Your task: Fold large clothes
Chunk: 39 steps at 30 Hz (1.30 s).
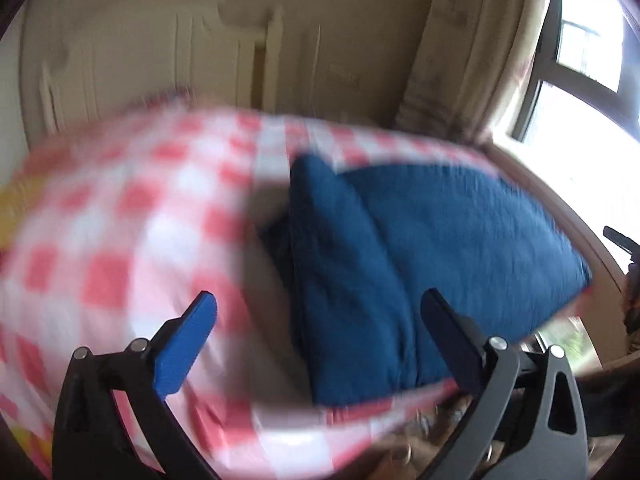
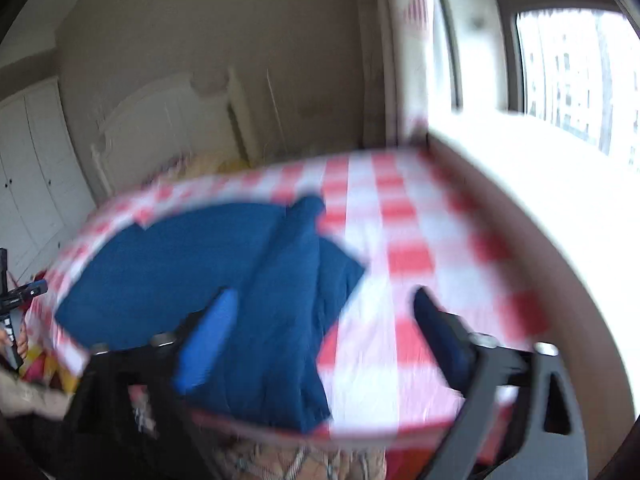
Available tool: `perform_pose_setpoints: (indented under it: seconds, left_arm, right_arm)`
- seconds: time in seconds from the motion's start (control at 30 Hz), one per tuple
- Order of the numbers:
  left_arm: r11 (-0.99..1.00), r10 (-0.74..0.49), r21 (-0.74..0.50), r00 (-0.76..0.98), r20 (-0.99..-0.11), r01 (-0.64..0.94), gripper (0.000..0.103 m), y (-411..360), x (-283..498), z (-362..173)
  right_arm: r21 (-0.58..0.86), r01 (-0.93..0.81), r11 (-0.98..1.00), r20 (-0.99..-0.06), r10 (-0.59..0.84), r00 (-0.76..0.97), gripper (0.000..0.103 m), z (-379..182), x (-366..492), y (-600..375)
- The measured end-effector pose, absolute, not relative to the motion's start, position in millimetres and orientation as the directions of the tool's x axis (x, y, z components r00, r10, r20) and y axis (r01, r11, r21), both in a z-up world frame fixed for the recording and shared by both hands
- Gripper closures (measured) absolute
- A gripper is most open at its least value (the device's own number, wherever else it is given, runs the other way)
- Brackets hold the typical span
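Note:
A dark blue garment (image 1: 420,248) lies folded on a bed with a red-and-white checked cover (image 1: 120,240); one long fold runs down its left part. My left gripper (image 1: 320,320) is open and empty above the garment's near edge. In the right wrist view the same blue garment (image 2: 224,256) lies on the left of the checked cover (image 2: 400,264). My right gripper (image 2: 324,316) is open and empty above the garment's near right part. Both views are blurred by motion.
A cream headboard (image 2: 168,128) and wall stand behind the bed. A bright window (image 2: 560,80) with a sill and curtain (image 1: 460,60) is on the right. White cupboards (image 2: 28,184) stand at left. The left gripper shows at the left edge of the right wrist view (image 2: 16,296).

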<state>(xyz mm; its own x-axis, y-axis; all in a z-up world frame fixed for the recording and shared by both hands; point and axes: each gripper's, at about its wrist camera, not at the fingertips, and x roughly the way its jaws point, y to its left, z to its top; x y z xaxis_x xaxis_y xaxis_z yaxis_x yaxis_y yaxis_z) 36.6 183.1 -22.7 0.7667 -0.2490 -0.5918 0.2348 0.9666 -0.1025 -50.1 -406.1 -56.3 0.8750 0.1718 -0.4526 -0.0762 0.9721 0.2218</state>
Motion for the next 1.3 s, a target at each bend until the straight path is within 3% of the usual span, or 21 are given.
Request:
perform_pose_setpoints:
  seconds: [0.13,0.23,0.33,0.43,0.53,0.77,0.87,1.0,1.1,1.2,1.3]
  left_arm:
    - [0.949,-0.315,-0.140,0.846,-0.429,0.282,0.002,151.2,62.1,42.5]
    - [0.944,-0.329,-0.170,0.852,-0.406,0.283,0.002,121.7,87.8,63.3]
    - [0.970,-0.242,-0.066,0.896,-0.372,0.235,0.002,81.3,122.5,70.7]
    - [0.979,-0.144,0.083,0.924,-0.354,0.184,0.002,47.1,139.3,62.2]
    - [0.963,-0.129,0.161,0.897,-0.422,0.215,0.002,21.4,164.4,42.5]
    - [0.994,-0.080,0.009,0.768,-0.636,0.112,0.002,39.0,227.5,4.3]
    - [0.993,-0.114,-0.044,0.737,-0.666,0.113,0.002,39.7,243.8,-4.3]
    - [0.989,-0.099,0.011,0.707,-0.700,0.149,0.002,16.1,263.5,-19.3]
    - [0.982,-0.109,0.022,0.650,-0.752,0.190,0.002,-3.4,280.7,-48.6]
    - [0.969,-0.094,0.054,0.562,-0.822,0.241,0.002,-22.0,293.9,-87.1]
    - [0.966,-0.082,0.076,0.570,-0.817,0.249,0.002,-26.8,296.3,-101.0]
  right_arm:
    - [0.185,-0.156,0.970,-0.324,0.210,0.923,0.008,-4.0,-27.9,-364.3]
    - [0.108,-0.184,0.977,-0.297,0.208,0.932,0.008,20.3,1.9,-319.2]
    - [0.084,-0.271,0.959,-0.294,0.284,0.913,0.007,32.5,37.1,-282.4]
    - [0.081,-0.286,0.955,-0.372,0.295,0.880,0.007,30.8,85.0,-252.4]
    - [0.101,-0.307,0.946,-0.468,0.317,0.825,0.008,17.6,126.8,-227.1]
    - [0.020,-0.378,0.925,-0.599,0.314,0.736,0.014,-18.0,181.2,-185.9]
    - [-0.054,-0.404,0.913,-0.641,0.278,0.716,0.018,-34.2,192.2,-171.0]
    - [-0.079,-0.368,0.927,-0.702,0.210,0.680,0.026,-65.1,213.2,-181.9]
    - [-0.144,-0.287,0.947,-0.767,0.077,0.637,0.026,-114.6,234.2,-208.3]
    - [0.038,-0.255,0.966,-0.776,0.189,0.601,0.027,-124.1,239.9,-241.4]
    - [0.054,-0.244,0.968,-0.772,0.196,0.604,0.026,-128.5,238.8,-245.2]
